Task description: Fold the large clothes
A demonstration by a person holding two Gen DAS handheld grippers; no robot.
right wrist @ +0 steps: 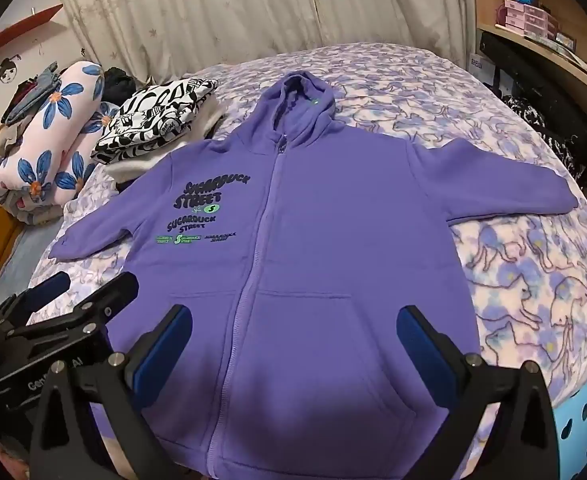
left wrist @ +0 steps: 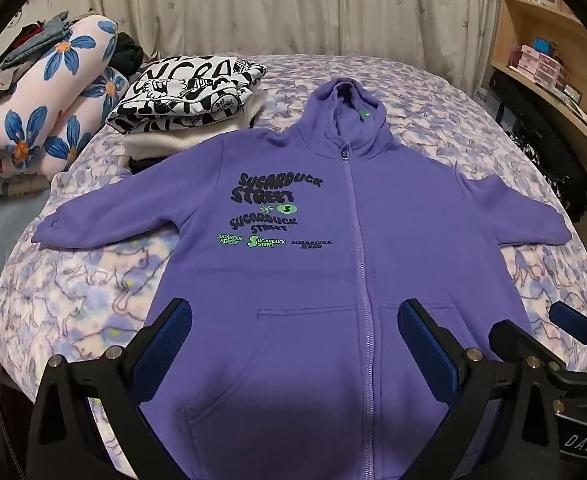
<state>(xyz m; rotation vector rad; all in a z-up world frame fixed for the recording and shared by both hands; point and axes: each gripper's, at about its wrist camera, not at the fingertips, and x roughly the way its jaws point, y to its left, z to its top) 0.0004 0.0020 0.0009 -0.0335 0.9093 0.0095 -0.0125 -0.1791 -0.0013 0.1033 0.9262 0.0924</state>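
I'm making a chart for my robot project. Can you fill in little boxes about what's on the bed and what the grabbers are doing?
garment: purple hoodie, flat, front up, zipped, sleeves spread
surface: bed
pile: folded clothes beyond one sleeve
left gripper: open, holds nothing
right gripper: open, holds nothing
folding: not begun

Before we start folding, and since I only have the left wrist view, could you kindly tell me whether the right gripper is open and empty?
Observer: Yes, the right gripper is wide open, with nothing between its pads, and is pointed at the lower front of the hoodie.
Operator: Thank you. Is anything standing beside the bed on that side?
Observer: Yes, something light blue with holes in it, perhaps a stool, sits by the near right corner of the bed.
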